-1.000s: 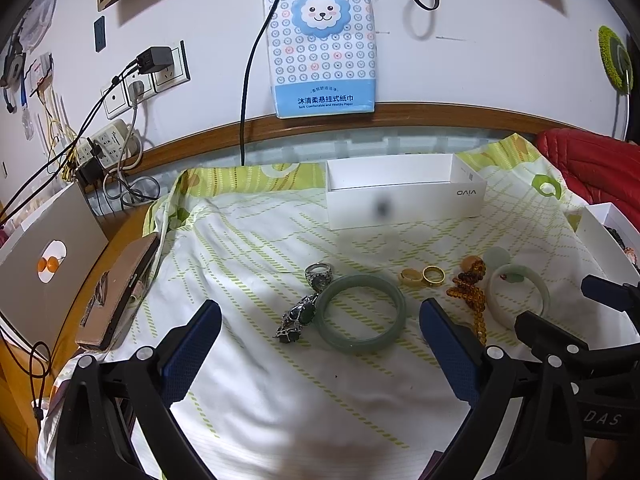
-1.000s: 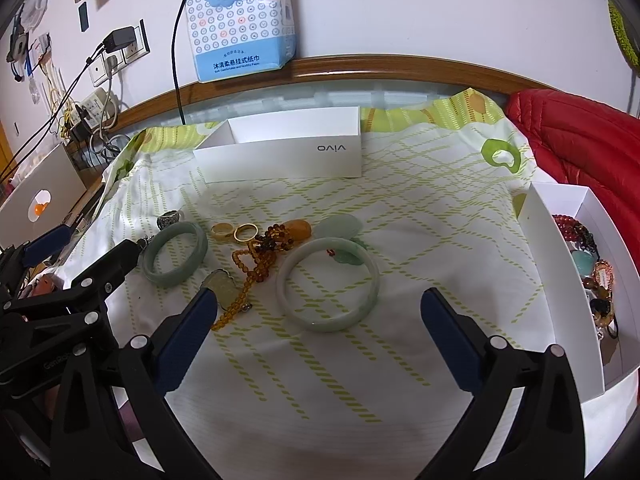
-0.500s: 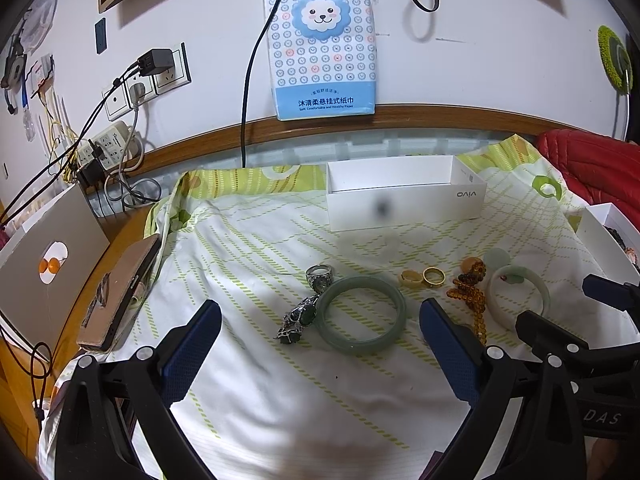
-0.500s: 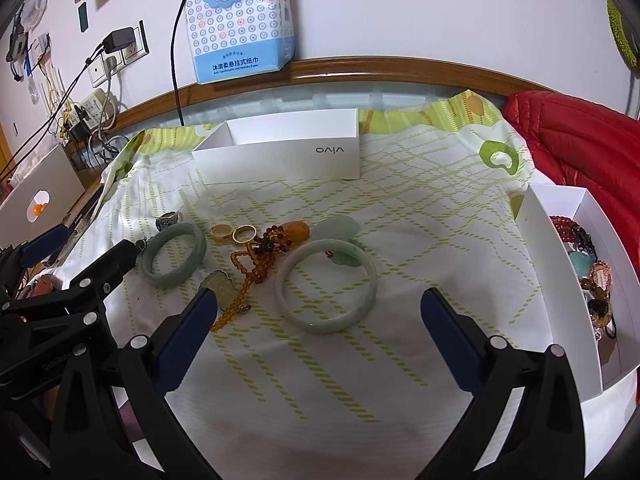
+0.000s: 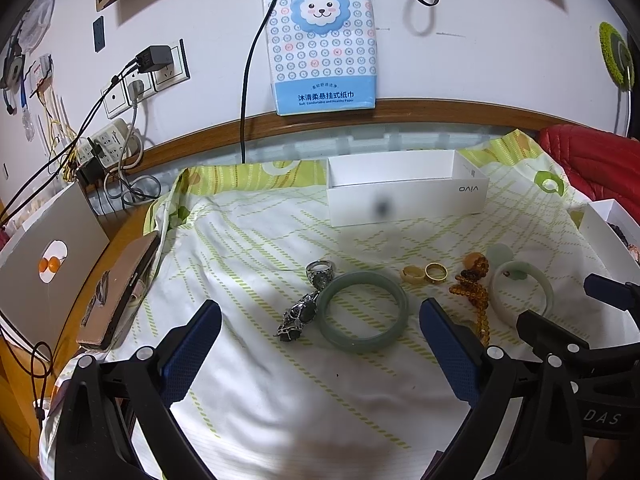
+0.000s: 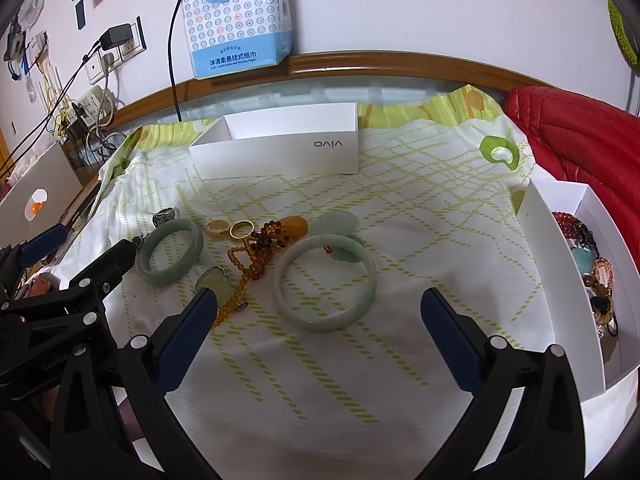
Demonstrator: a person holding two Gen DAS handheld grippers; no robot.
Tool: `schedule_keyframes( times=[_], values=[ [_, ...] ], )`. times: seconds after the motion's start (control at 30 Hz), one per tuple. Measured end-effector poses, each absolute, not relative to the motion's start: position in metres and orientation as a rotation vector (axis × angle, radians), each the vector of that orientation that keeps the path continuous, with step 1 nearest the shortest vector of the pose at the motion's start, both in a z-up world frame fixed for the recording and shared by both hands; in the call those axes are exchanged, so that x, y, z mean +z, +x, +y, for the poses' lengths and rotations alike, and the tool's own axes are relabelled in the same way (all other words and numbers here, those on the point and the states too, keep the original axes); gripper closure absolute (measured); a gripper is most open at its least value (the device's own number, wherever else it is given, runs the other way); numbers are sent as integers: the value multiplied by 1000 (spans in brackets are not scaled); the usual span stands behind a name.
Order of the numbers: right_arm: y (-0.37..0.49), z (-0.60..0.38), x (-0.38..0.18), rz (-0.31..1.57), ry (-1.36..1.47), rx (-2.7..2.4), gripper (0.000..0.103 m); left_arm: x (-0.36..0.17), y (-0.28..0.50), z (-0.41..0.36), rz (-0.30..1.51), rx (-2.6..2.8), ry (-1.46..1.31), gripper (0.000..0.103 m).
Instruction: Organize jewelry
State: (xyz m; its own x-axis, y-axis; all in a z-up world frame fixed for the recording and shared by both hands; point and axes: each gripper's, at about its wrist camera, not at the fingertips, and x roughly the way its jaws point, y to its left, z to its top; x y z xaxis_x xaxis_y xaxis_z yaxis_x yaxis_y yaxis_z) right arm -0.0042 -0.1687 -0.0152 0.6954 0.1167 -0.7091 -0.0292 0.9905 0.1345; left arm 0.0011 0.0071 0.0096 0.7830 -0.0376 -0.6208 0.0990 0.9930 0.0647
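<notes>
Glossy smooth jade bangle [image 5: 363,311], shiny metal ring [image 5: 436,271]; matt printed cloth sheet [image 5: 280,380], matt white cardboard box [image 5: 404,196]

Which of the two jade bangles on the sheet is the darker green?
The darker green bangle, lying leftmost beside the silver ring. The pale bangle, right of the amber beads, is whitish.

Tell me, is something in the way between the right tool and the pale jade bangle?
Nothing visible is. The right tool is open, with only bare cloth between it and the pale bangle. The amber bead string lies to the bangle's left, beside the path.
</notes>
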Motion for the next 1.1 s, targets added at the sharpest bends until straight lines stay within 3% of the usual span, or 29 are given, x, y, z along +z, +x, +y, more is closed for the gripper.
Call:
schedule_keyframes(
  times=[0.37, 0.5, 0.63, 0.87, 1.1],
  values=[
    [0, -173, -29, 881, 110, 106, 4, -27, 36, 31, 926, -284, -84, 3],
    [-5, -179, -39, 952, 56, 142, 4, -31, 19, 32, 833, -340, -47, 3],
    [-14, -171, -44, 963, -86, 190, 4, -42, 6, 22, 901, -337, 147, 3],
    [-8, -171, -45, 968, -78, 198, 4, -39, 28, 29, 985, -331, 132, 3],
    [27, -171, -34, 931, -23, 230, 4, -19, 49, 10, 949, -402, 124, 4]
  ],
)
